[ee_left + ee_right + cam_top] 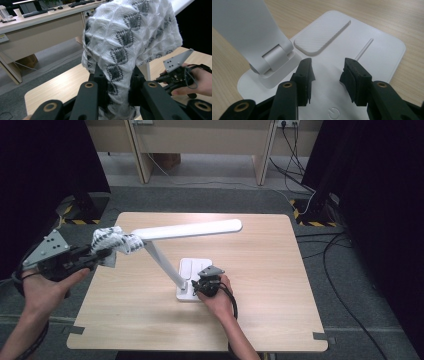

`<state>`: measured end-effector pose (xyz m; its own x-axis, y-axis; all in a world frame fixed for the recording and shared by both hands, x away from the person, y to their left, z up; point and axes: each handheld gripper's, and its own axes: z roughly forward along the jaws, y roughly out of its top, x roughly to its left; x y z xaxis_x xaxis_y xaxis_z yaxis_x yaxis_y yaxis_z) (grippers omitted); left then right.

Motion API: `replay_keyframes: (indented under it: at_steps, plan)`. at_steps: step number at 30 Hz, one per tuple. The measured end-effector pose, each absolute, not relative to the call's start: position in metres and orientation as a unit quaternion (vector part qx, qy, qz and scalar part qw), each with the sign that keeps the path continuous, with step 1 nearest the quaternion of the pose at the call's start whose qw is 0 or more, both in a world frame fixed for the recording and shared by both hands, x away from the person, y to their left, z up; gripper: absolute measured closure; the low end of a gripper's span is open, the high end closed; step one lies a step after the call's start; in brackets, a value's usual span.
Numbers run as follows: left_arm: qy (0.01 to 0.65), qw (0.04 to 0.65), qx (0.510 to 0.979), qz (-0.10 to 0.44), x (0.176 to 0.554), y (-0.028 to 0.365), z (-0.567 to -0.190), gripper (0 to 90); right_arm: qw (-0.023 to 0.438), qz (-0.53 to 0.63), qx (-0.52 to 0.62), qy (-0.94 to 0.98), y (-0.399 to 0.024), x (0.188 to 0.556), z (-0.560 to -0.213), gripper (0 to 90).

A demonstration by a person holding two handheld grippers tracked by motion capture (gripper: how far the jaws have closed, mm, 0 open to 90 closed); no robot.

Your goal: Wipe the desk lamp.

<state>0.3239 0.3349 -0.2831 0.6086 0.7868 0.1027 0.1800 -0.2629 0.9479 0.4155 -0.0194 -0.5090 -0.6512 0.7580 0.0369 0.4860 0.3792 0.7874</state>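
A white desk lamp stands on the wooden table (pixel 270 285), its long head (pixel 195 229) level above its slanted arm (pixel 162 262). A white and grey knitted cloth (pixel 112 240) (pixel 130 32) hangs over the left end of the head. My left gripper (pixel 102 254) (pixel 117 75) is shut on the cloth's lower part, left of the table. My right gripper (pixel 196 287) (pixel 327 68) stands open just above the lamp's flat white base (pixel 192 266) (pixel 372 57), next to the arm's hinge (pixel 274 58), with nothing between its jaws. A power symbol (pixel 333 113) shows on the base under it.
A long light wooden desk (pixel 200 140) (pixel 37 27) stands beyond the table. Cables (pixel 325 245) trail over the grey floor at the right. Black curtains hang on both sides. Bare tabletop lies right of the lamp and in front of it.
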Motion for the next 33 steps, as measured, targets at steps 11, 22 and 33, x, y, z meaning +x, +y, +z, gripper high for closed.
replay_keyframes:
  at_steps: [11, 22, 33]
  plan:
    - [0.328, 0.506, 0.735, 0.31, 0.338, 0.334, -0.273, 74.1, 0.165, 0.404, 0.387, 0.812, -0.019, 0.415, -0.509, 59.0]
    - [0.331, 0.512, 0.734, 0.298, 0.35, 0.323, -0.267, 74.1, 0.169, 0.408, 0.381, 0.812, -0.02, 0.415, -0.51, 59.1]
    - [0.331, 0.523, 0.733, 0.282, 0.358, 0.306, -0.265, 74.2, 0.171, 0.409, 0.383, 0.81, -0.02, 0.414, -0.51, 59.1]
